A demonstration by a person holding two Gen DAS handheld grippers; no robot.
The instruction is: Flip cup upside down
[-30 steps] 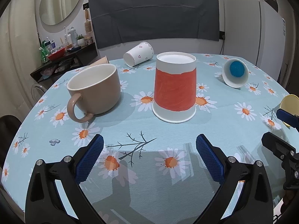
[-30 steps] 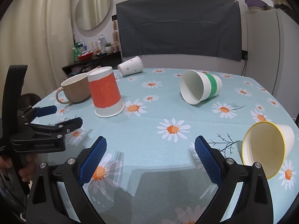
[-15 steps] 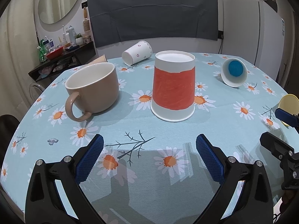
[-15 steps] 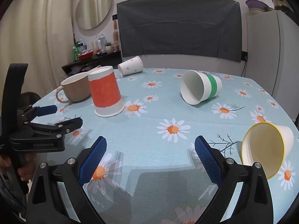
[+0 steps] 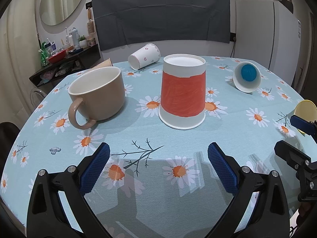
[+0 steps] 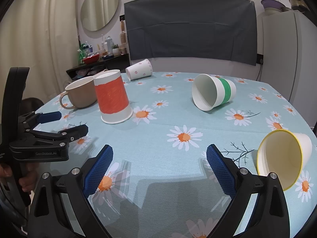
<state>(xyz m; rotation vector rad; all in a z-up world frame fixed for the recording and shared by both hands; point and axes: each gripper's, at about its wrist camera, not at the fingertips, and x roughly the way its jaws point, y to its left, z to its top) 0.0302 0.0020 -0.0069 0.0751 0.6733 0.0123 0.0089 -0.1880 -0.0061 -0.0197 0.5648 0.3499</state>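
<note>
Counting four paper cups (image 6: 114, 98) (one mug (image 6: 80, 95))

far wall: dark grey cloth (image 6: 190, 25) hangs across it | far left: oval mirror (image 6: 100, 8), cream curtain (image 6: 39, 39), dark shelf (image 5: 65, 67) crowded with bottles | far right: white fridge (image 5: 259, 33), pots on top | near: round table, daisy tablecloth (image 6: 178, 119)

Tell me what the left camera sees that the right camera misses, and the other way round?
Only the left view shows the blue inside of the tipped cup, seen mouth-on, and a tan cup's edge behind the mug.

Only the right view shows that cup's green band, the yellow cup's open mouth, and a hand holding the left tool.

Both show the red cup upside down, the mug, the hearts cup and the daisy cloth.
</note>
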